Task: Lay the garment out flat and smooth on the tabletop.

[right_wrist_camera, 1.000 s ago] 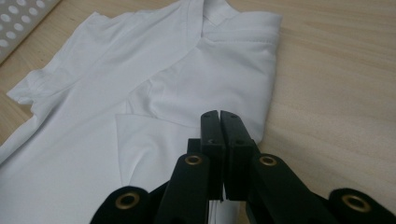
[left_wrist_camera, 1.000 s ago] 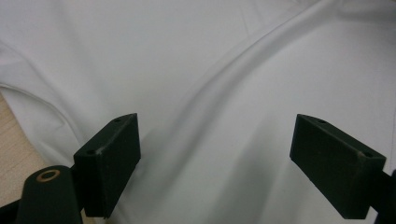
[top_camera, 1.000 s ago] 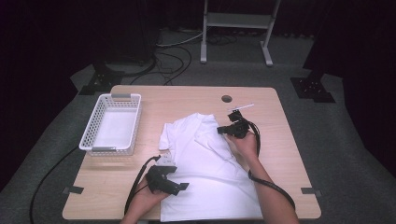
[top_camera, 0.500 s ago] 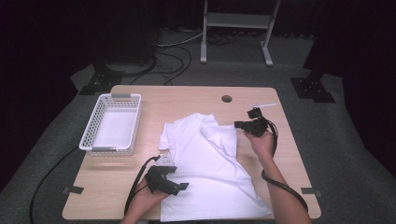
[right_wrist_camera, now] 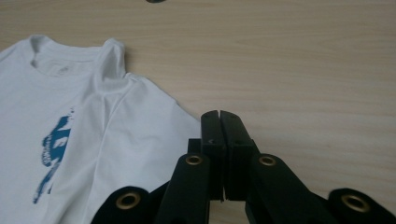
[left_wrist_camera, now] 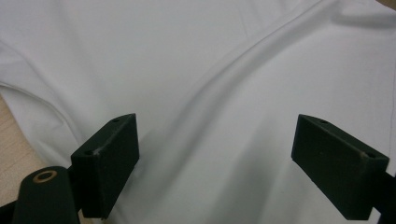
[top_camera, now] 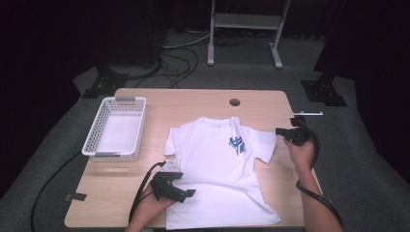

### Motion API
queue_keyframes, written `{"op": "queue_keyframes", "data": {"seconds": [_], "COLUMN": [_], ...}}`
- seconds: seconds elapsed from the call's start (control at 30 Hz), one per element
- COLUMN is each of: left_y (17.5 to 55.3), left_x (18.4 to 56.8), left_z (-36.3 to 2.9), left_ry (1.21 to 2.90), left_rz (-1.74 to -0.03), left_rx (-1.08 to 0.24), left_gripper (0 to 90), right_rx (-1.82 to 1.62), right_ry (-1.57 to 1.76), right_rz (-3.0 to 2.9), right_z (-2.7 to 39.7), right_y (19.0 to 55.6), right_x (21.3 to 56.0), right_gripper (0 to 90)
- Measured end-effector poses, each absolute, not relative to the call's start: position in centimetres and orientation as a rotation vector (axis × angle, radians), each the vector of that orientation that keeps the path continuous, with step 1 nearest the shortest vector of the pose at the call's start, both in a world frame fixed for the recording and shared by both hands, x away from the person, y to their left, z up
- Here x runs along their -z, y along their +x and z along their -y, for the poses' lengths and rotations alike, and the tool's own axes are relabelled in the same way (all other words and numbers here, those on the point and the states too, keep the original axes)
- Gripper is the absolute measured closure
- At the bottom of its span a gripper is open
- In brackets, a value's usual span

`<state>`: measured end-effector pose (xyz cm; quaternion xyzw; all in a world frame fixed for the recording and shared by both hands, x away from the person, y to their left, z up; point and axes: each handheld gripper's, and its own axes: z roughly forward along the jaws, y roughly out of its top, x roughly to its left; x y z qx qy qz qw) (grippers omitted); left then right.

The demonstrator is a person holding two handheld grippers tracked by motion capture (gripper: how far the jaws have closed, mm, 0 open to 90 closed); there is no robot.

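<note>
1. One white basket (top_camera: 116,126) sits at the table's (top_camera: 193,99) far left.
2. One left gripper (top_camera: 176,189), jaws spread wide, rests on the shirt's near left hem.
3. One white T-shirt (top_camera: 220,169) with blue print lies flat at centre.
4. One right gripper (top_camera: 283,131), jaws pressed together, holds at the shirt's right sleeve (right_wrist_camera: 154,128); whether it pinches the cloth I cannot tell.

The high view looks forward and down from above the person's side, far enough off to take in the whole wooden table (top_camera: 203,104) and the floor beyond. The left gripper view sits close over the white T-shirt (left_wrist_camera: 210,84) (cloth nearly edge to edge). The right gripper view looks low across the tabletop (right_wrist_camera: 289,60), sharing the shirt's blue print (right_wrist_camera: 53,149) with the high view.
</note>
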<state>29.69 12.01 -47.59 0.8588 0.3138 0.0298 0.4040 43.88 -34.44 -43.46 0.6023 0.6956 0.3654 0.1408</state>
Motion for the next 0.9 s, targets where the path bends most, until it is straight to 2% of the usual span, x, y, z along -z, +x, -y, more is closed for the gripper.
{"op": "queue_keyframes", "data": {"seconds": [0.23, 0.27, 0.3, 0.33, 0.43, 0.57, 0.63, 0.73, 0.9], "left_y": [29.6, 29.5, 29.5, 29.5, 29.5, 29.6, 29.6, 30.1, 32.1], "left_x": [47.6, 47.6, 47.6, 47.6, 47.6, 47.5, 47.2, 46.6, 46.5], "left_z": [-11.8, -11.7, -11.7, -11.6, -11.6, -11.6, -11.8, -12.0, -12.1], "left_ry": [2.18, 2.18, 2.182, 2.188, 2.188, 2.182, 2.129, 2.092, 2.092], "left_rz": [-0.789, -0.788, -0.789, -0.785, -0.784, -0.792, -0.781, -0.777, -0.833], "left_rx": [-0.089, -0.089, -0.09, -0.093, -0.09, -0.096, -0.118, -0.178, -0.193], "left_gripper": [12.8, 12.0, 11.2, 10.9, 10.4, 10.4, 10.3, 10.3, 10.3], "right_rx": [-1.01, -1.015, -1.02, -1.037, -1.058, -1.117, -1.159, -1.122, -1.079], "right_ry": [1.817, 1.823, 1.825, 1.828, 1.792, 1.714, 1.681, 1.596, 1.571], "right_rz": [-1.912, -1.89, -1.861, -1.838, -1.875, -2.053, -2.142, -2.221, -2.236], "right_z": [36.8, 37.0, 37.2, 37.3, 36.6, 34.1, 32.7, 30.8, 30.0], "right_y": [43.8, 43.8, 43.8, 43.7, 43.3, 42.8, 42.4, 41.7, 42.3], "right_x": [44.7, 44.7, 44.7, 44.7, 44.7, 45.3, 45.7, 46.2, 47.1], "right_gripper": [89.0, 86.4, 77.7, 74.5, 70.4, 60.4, 56.8, 53.7, 47.6]}}
